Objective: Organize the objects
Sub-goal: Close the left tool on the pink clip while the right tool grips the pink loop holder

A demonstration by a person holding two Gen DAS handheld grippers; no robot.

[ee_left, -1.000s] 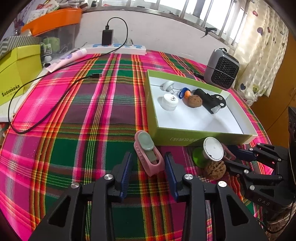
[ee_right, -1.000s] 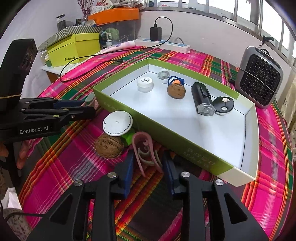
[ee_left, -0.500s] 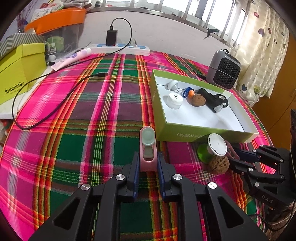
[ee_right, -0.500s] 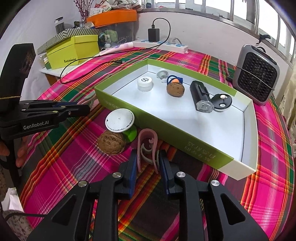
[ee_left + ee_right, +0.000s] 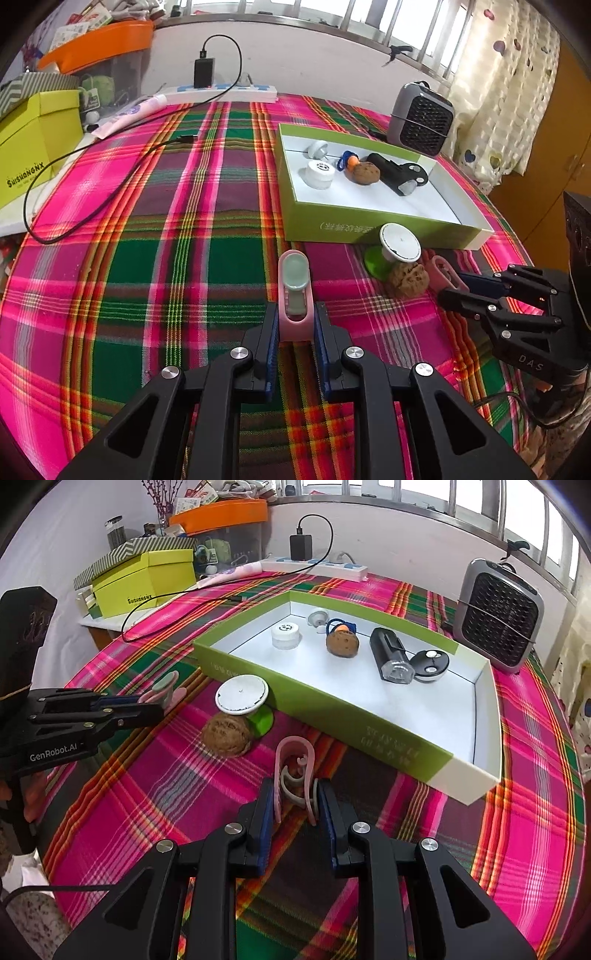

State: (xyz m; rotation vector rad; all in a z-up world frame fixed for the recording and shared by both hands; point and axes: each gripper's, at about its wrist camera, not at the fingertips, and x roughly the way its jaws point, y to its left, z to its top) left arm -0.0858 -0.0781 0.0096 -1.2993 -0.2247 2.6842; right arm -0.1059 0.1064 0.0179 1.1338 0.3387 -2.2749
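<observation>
My left gripper [image 5: 294,325] is shut on a pink holder with a pale green insert [image 5: 294,288], just above the plaid cloth. My right gripper [image 5: 295,803] is shut on a pink clip with grey loops [image 5: 295,771]; it also shows in the left wrist view [image 5: 441,275]. A green box with a white inside [image 5: 321,698] holds a white cap [image 5: 285,636], a walnut [image 5: 342,643], a black device [image 5: 389,657] and other small items. In front of the box stand a white-topped green suction cup [image 5: 243,698] and a second walnut [image 5: 227,734].
A grey fan heater [image 5: 496,614] stands behind the box. A black cable [image 5: 92,192] loops over the cloth at left, from a power strip [image 5: 221,92]. A yellow box [image 5: 33,147] sits at the far left.
Both grippers closed from open onto their pink objects. The left one turned the holder to point straight ahead and lifted back a little; the right one holds the clip upright.
</observation>
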